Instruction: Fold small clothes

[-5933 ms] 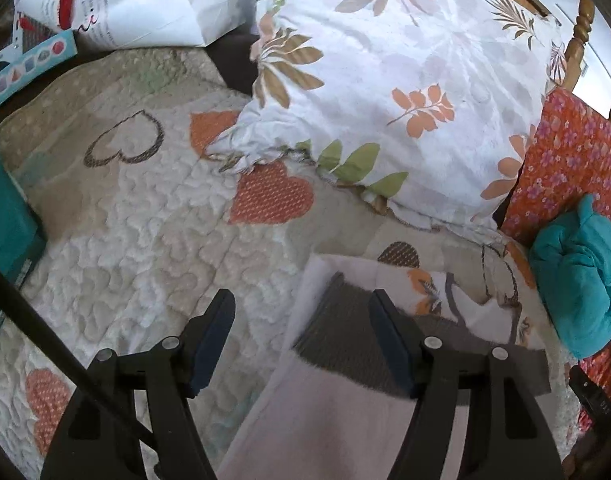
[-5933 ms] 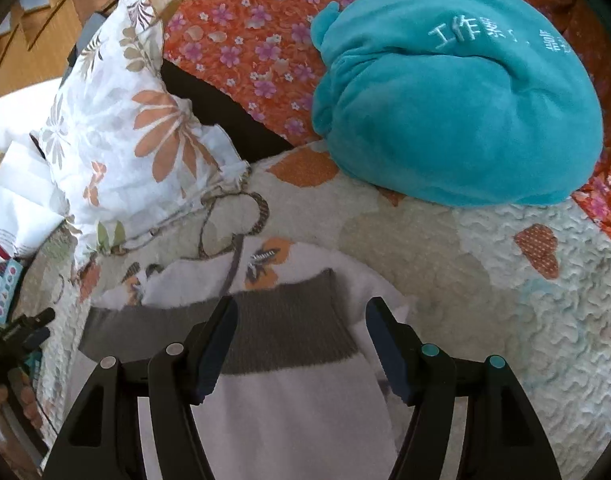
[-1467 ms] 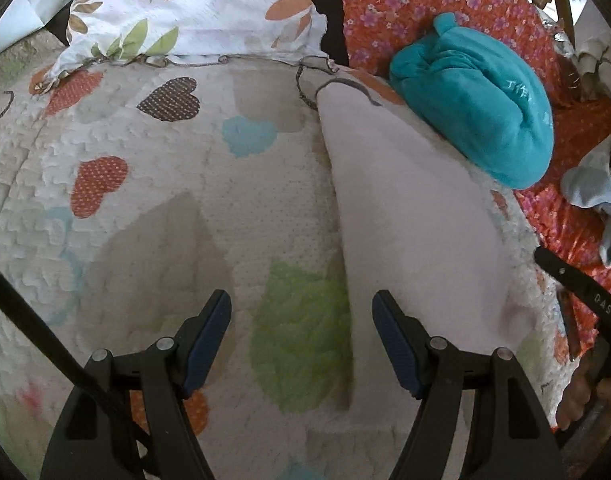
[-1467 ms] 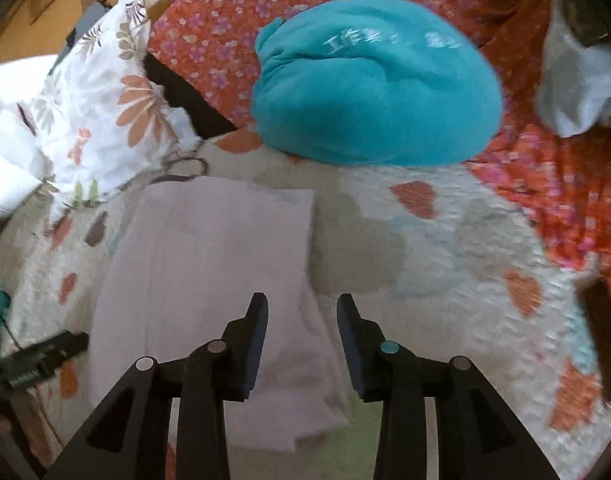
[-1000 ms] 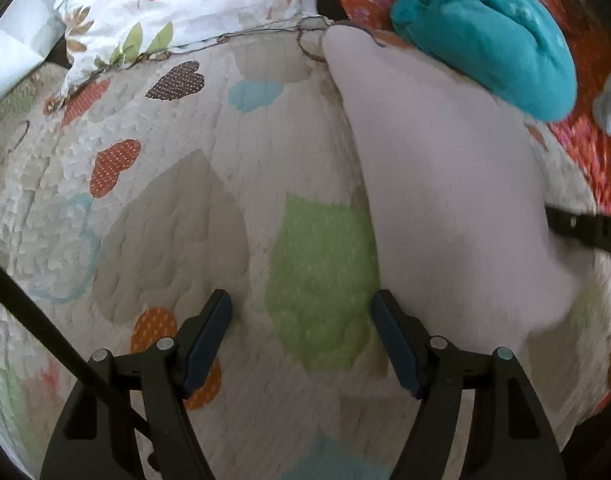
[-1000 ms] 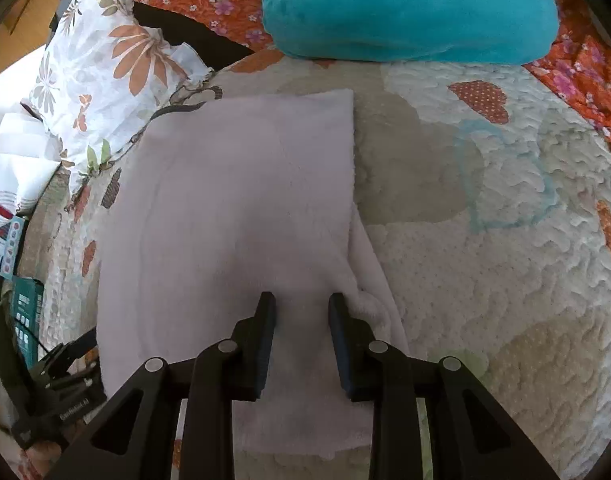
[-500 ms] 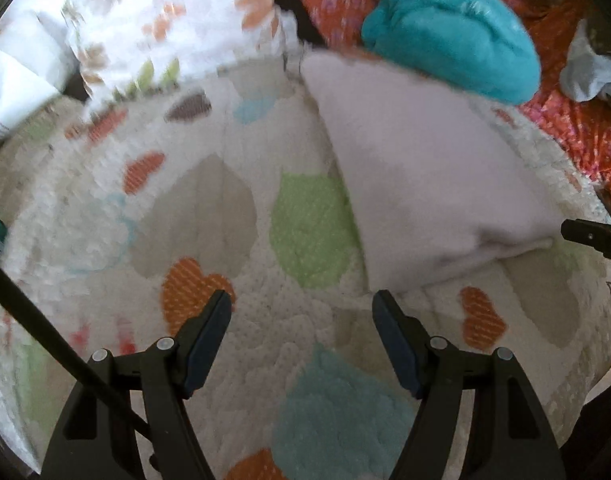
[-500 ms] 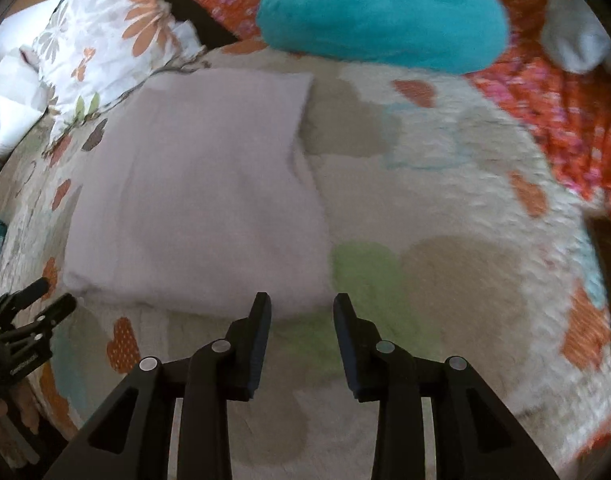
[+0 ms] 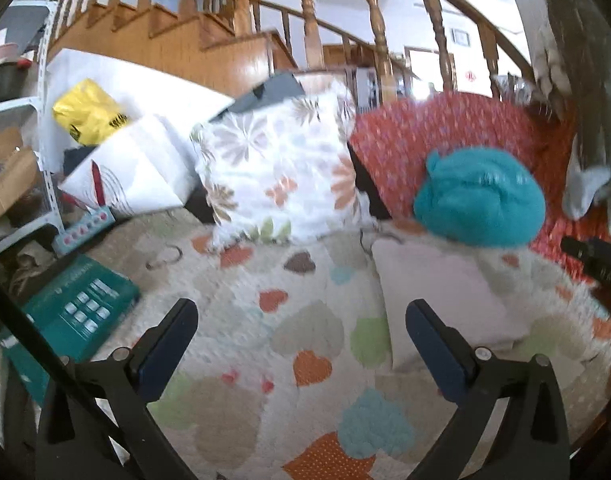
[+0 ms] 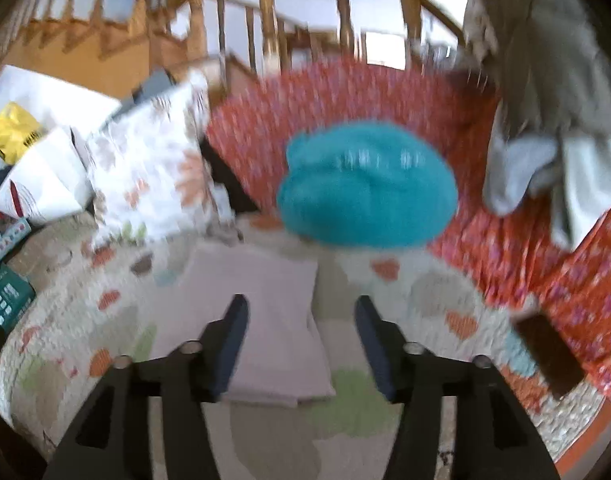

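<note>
The left hand-held gripper (image 9: 301,332) is a matte black plastic frame with two angled fingers faced in dark blue pads (image 9: 435,354), silver screw heads at the pivots, and a thin black rod crossing its left side. The right hand-held gripper (image 10: 301,340) has the same black frame, blue pads and silver screws.

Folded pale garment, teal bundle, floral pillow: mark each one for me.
folded pale garment (image 10: 261,320), right wrist view, middle of its top face.
teal bundle (image 10: 365,196), right wrist view, centre of its rounded front.
floral pillow (image 9: 281,176), left wrist view, middle of its printed face.
</note>
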### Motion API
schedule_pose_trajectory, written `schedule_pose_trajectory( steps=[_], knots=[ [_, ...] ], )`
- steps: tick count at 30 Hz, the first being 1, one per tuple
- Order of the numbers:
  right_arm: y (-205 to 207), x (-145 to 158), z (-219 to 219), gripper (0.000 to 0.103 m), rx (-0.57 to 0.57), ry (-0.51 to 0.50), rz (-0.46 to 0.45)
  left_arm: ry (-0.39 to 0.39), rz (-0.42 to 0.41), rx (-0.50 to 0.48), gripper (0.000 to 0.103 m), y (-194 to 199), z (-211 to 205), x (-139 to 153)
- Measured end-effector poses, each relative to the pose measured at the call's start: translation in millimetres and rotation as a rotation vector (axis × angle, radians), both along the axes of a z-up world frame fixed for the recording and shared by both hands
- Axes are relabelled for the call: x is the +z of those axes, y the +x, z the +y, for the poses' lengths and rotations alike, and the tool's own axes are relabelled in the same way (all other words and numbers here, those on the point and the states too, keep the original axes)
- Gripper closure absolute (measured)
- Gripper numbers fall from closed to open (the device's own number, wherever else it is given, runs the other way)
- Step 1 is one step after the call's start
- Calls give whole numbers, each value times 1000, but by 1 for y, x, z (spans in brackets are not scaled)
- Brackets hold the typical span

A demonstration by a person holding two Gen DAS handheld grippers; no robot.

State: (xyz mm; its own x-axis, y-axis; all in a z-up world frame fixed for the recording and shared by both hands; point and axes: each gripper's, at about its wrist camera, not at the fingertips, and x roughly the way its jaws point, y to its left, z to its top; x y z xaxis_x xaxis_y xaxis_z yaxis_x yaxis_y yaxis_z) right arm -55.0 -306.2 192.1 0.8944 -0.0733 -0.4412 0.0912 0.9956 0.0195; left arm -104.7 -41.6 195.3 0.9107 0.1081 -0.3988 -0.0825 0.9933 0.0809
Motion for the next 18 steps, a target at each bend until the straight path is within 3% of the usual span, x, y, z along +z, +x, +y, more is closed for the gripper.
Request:
schedule_pose_trajectory(
  steps=[2,5,9,10,13,18],
  knots=[
    [-4,11,2,25,-51,2,-23,9,-19,-11,0,-6,-3,15],
    [14,20,2,19,-16,87,50,18,3,-13,0,-5,-9,25],
    [31,-8,0,19,59,193,78,-80,111,-59,0,8,-7,13],
    [35,-20,2,20,52,179,85,-83,149,-71,0,16,-8,7],
    [58,-58,7,42,-9,73,182,-81,235,-58,0,39,-10,-13],
    [71,-76,-5,42,-5,92,211,-174,366,-52,0,76,-15,-55]
  ],
)
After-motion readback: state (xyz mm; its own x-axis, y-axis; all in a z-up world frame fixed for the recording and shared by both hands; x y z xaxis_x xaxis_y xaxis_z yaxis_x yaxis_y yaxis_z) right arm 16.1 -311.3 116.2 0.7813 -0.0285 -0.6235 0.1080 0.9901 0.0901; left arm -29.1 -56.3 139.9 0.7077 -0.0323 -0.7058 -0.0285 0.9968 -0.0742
